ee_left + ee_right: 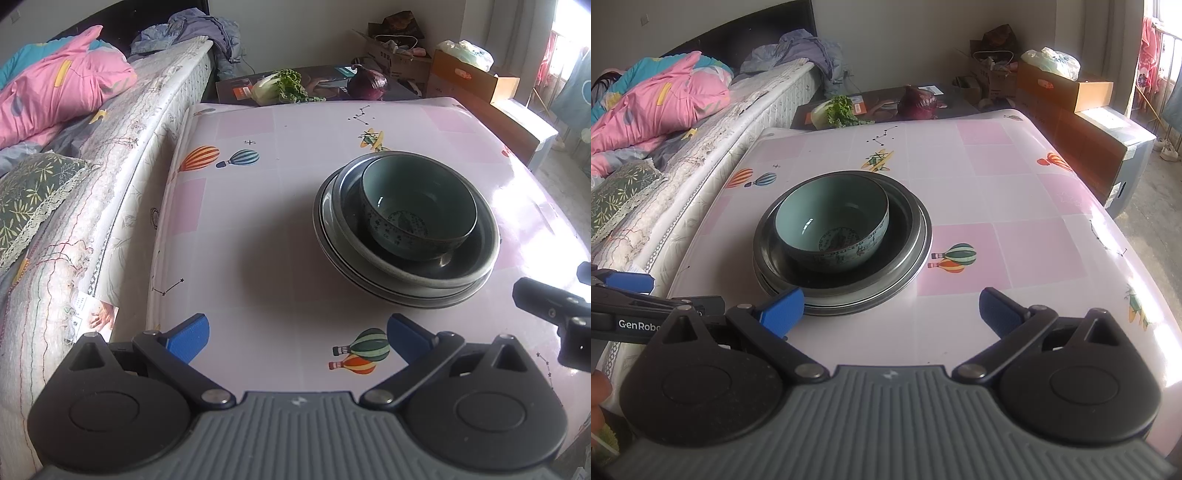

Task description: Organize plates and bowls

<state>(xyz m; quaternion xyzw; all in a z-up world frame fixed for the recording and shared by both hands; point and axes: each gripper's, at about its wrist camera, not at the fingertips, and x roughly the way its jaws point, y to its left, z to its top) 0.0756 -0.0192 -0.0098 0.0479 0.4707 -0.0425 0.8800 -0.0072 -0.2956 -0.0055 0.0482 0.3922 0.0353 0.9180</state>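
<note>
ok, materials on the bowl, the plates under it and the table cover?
Bowl: looks like glazed ceramic, celadon green, glossy highlight inside, printed pattern outside. Plates: dark grey, smooth sheen with pale rims, probably glazed stoneware, though metal or melamine can't be ruled out. Table cover: seems vinyl or oilcloth, pink printed squares and balloons, with strong window glare on it.

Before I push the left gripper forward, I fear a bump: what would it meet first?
Probably bare table; the open left gripper points just left of the stacked plates, though depth is unclear.
</note>
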